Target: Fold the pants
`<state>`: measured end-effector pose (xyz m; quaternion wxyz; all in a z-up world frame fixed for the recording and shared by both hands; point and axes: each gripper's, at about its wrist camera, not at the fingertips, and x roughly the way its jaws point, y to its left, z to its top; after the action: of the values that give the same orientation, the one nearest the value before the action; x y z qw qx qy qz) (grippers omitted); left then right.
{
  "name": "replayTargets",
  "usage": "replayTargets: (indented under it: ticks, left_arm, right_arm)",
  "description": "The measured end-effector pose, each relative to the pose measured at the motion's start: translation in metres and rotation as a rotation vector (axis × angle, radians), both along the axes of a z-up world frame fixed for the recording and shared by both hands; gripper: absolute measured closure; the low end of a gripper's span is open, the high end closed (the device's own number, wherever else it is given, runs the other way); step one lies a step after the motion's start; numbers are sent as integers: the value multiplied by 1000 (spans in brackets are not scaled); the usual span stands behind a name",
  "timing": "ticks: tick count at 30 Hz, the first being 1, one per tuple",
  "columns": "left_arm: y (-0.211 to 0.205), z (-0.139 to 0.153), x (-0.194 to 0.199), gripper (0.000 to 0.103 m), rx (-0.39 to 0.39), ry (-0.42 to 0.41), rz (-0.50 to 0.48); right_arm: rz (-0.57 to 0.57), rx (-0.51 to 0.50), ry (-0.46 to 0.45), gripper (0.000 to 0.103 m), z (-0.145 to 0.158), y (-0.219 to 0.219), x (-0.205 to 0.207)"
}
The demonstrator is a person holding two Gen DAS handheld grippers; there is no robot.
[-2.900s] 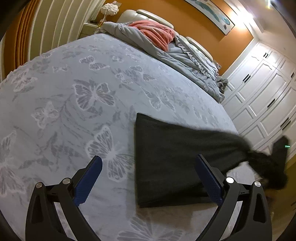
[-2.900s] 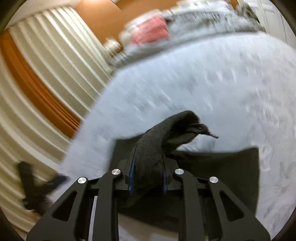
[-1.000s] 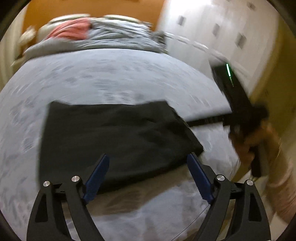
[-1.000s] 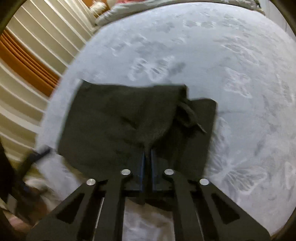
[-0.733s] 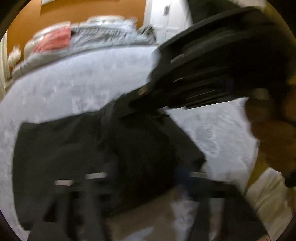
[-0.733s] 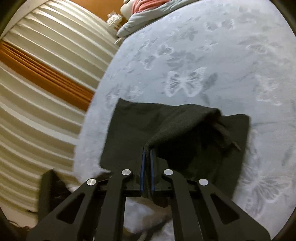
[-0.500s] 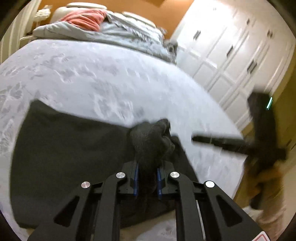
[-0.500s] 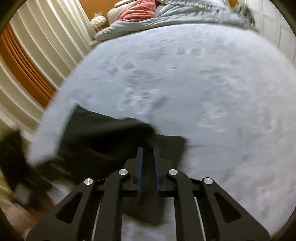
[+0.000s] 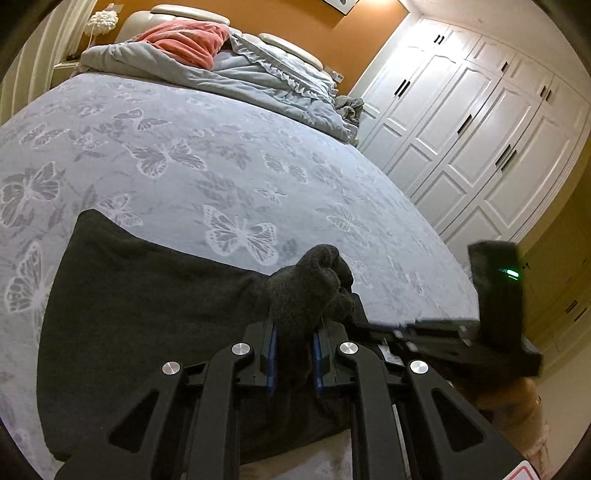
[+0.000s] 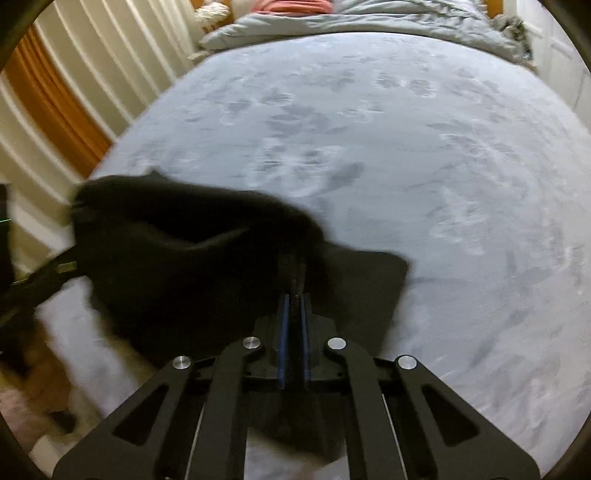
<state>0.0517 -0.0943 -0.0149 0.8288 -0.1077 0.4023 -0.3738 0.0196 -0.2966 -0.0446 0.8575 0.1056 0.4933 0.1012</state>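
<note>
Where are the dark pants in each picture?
Left wrist view: the pants fill the lower left, one bunch pinched in the left gripper at bottom centre.
Right wrist view: the pants lie left of centre, blurred, an edge pinched in the right gripper.
Shared landmark: the red blanket at the far end of the bed.

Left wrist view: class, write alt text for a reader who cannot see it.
The left hand-held gripper is shut on a bunched fold of dark grey pants, lifting it off a bed with a grey butterfly-print cover. The right hand-held gripper reaches in from the right, in front of white wardrobe doors.
</note>
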Motion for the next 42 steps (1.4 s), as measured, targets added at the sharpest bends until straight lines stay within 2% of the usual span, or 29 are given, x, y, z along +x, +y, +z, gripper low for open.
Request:
replayTargets:
  ticks: [3,5,7,9,11,12,13,14,15,17,18,19,20,21,23,24,26,28,30,31,32,33,34,36,38,39,40,41,42]
  left_arm:
    - [-3,0,0,92,0,-2,-13]
    - [-6,-2,-2,92,0,0,-29]
    - [-11,-7,-3,91,7,18,-57]
    - [-18,-18,-6,86,24,49,-84]
    - [-29,-38,-13,76,80,73,-104]
    - [-31,-43,-15,71,98,77,-103]
    - [-35,-52,-20,61,127,90,-113]
    - [-38,-56,-23,52,141,106,-126]
    - [-39,-56,-27,49,146,118,-139]
    - [-33,-43,-34,43,115,109,-163]
    - [-26,-33,-35,39,84,102,-168]
    - [-11,-20,-33,28,37,85,-145]
    - [9,-7,-28,17,-7,61,-89]
    - [22,0,-24,16,-30,45,-48]
    - [60,12,-5,16,-60,20,97]
    - [75,14,6,16,-55,23,159]
    - [110,10,25,16,-42,41,316]
    - [129,5,33,16,-36,68,383]
    - [139,0,39,16,-20,91,405]
    - [141,-5,40,16,13,104,404]
    - [141,-10,42,16,44,119,404]
    - [140,-20,45,16,99,162,402]
    - [138,-23,45,16,106,179,400]
    - [144,-26,40,16,85,196,414]
    - [148,-23,35,16,73,176,403]
    - [147,-24,36,16,85,174,403]
    - [147,-31,38,16,123,185,413]
    - [146,-37,41,16,152,203,417]
    - [144,-48,44,16,183,231,419]
  right_arm:
    - [59,97,13,98,-6,19,0]
    - [50,111,26,98,-17,26,10]
    - [34,75,72,95,-30,27,20]
    - [35,22,144,90,-40,24,24]
    - [13,-7,136,90,-29,9,15]
    - [-32,-95,99,89,-16,-5,4]
    - [-75,-154,63,73,-6,-16,-6]
    - [-157,-219,6,45,7,-35,-19]
    - [-221,-255,-43,38,17,-48,-28]
    - [-240,-197,-92,37,29,-62,-35]
    - [-220,-106,-109,37,33,-66,-37]
    - [-206,-24,-120,37,33,-68,-36]
    - [-194,17,-117,36,31,-66,-35]
    - [-172,64,-98,34,26,-61,-28]
    - [-154,121,-37,20,10,-50,-11]
    - [-146,128,-6,19,4,-44,-2]
    - [-138,134,59,19,-9,-34,11]
    - [-172,117,115,17,-26,-27,17]
    - [-181,100,149,17,-39,-18,19]
    - [-172,88,147,23,-43,-12,18]
    - [-164,63,136,54,-43,-4,11]
    - [-147,37,100,63,-38,1,10]
    - [-130,71,69,84,-29,1,9]
    - [-112,145,-46,86,2,-3,0]
    - [-89,108,-111,85,19,-7,-7]
    - [-91,65,-86,82,11,-9,-5]
    - [-104,17,-14,72,-6,-13,1]
    - [-139,-26,69,68,-23,-18,7]
    - [-173,-19,119,68,-37,-24,8]
